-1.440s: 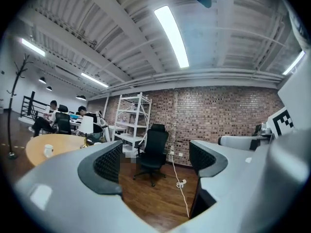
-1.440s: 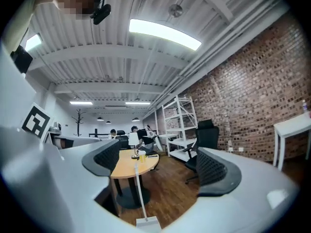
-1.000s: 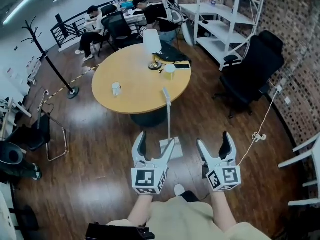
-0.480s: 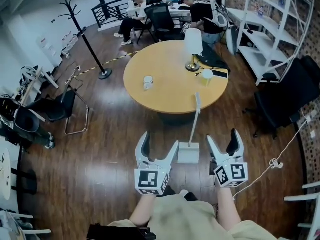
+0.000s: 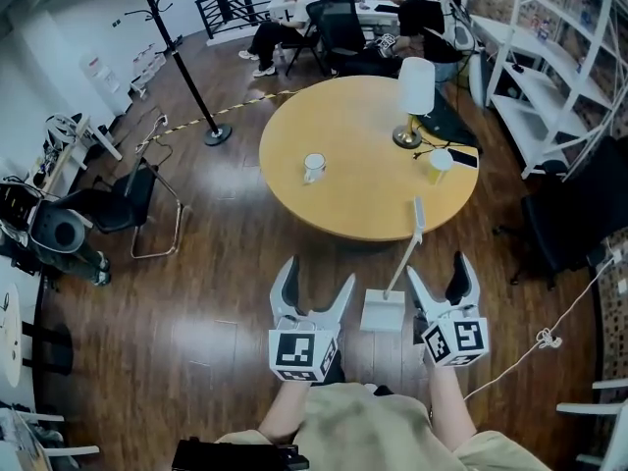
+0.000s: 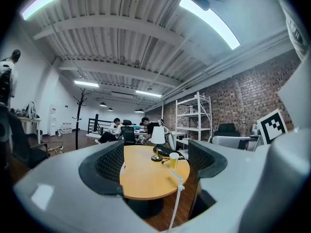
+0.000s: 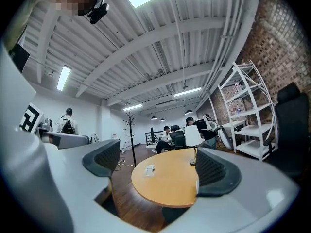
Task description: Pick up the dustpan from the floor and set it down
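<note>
Though upright, white long-handled dustpan

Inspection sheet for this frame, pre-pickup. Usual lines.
Surface: dark wooden floor, glossy.
Job's things: dustpan stands on the floor between the two grippers, long handle up, ungripped.
Clutter: round table ahead, carrying a mug, lamp and yellow cup.
Grippers: left gripper open, empty; right gripper open, empty.
Cables: white cord lying on the floor at the right.
Surroundings: coat stand, white shelving, black chair, seated people at a far desk.
</note>
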`<state>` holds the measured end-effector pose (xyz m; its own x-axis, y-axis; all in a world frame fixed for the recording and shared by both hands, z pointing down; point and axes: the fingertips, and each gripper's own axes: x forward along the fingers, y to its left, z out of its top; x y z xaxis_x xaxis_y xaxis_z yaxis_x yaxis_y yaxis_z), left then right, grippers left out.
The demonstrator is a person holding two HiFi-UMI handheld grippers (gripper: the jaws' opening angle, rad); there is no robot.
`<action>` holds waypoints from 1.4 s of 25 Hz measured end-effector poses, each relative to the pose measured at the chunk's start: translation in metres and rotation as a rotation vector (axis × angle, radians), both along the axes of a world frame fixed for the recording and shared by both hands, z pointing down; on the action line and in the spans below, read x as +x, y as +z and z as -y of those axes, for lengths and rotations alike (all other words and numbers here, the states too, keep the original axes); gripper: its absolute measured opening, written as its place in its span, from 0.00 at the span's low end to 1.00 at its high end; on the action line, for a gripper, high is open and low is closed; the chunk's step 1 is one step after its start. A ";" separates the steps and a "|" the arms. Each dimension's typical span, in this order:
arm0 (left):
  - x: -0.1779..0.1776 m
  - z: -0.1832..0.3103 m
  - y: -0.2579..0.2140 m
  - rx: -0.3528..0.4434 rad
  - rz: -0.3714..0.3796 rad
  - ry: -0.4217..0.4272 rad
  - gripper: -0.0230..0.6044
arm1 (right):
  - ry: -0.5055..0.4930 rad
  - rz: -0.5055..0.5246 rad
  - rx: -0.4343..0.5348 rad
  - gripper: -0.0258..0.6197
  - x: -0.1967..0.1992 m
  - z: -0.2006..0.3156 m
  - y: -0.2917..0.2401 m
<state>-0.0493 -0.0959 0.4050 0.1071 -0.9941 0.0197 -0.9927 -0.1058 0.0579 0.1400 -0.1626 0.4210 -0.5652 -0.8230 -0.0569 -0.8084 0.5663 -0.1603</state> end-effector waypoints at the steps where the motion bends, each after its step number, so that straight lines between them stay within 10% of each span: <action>1: -0.008 0.012 -0.001 0.007 -0.003 0.009 0.67 | 0.008 -0.003 0.006 0.78 -0.007 0.010 -0.002; 17: -0.109 0.147 -0.015 0.016 0.022 0.101 0.66 | 0.090 -0.017 0.046 0.78 -0.108 0.126 -0.032; 35: 0.011 0.227 0.040 -0.112 0.037 0.389 0.66 | 0.238 -0.078 -0.073 0.77 -0.003 0.148 0.039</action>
<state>-0.0385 -0.3230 0.4446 0.4724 -0.8708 0.1361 -0.8812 -0.4694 0.0555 0.1374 -0.3103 0.4603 -0.3557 -0.9336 0.0440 -0.9290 0.3481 -0.1254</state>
